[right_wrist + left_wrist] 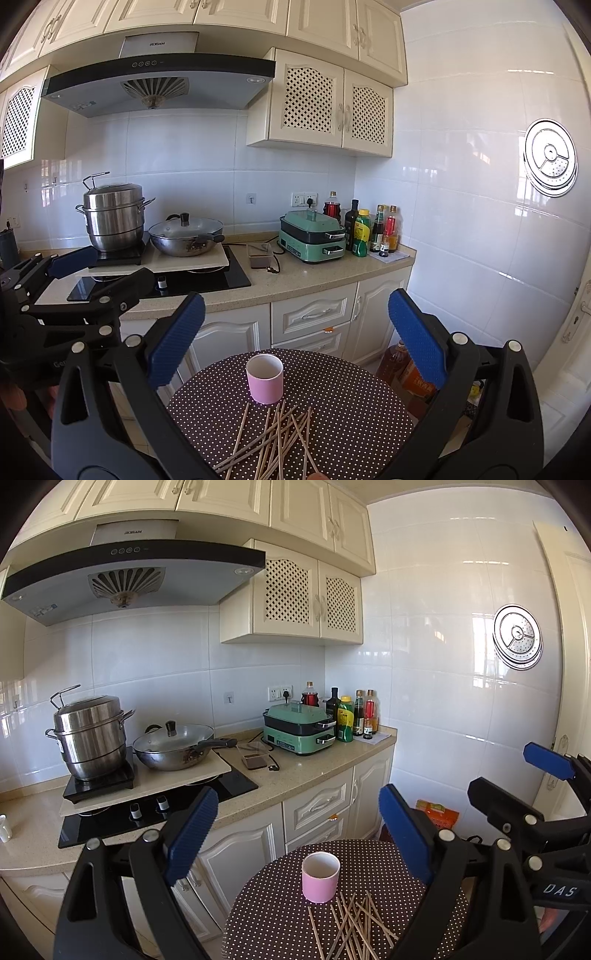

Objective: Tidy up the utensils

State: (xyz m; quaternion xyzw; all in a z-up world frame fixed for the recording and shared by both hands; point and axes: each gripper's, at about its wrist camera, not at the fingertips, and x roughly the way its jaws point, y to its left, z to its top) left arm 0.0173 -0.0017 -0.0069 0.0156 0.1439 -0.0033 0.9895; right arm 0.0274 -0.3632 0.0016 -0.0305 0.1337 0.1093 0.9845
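A pink cup (320,877) (265,379) stands upright and empty on a small round table with a dark dotted cloth (266,915) (354,398). Several thin wooden sticks (354,926) (273,439) lie scattered on the cloth just in front of the cup. My left gripper (299,834) is open and empty, held above the table behind the cup. My right gripper (295,336) is open and empty, also above the table. The right gripper shows at the right of the left wrist view (517,775); the left gripper shows at the left of the right wrist view (99,269).
A kitchen counter (314,280) runs behind the table, with a steel steamer pot (112,218), a wok (186,238), a green electric cooker (314,236) and sauce bottles (373,229). Cabinet doors stand below. Bottles and a box (413,373) sit on the floor to the right.
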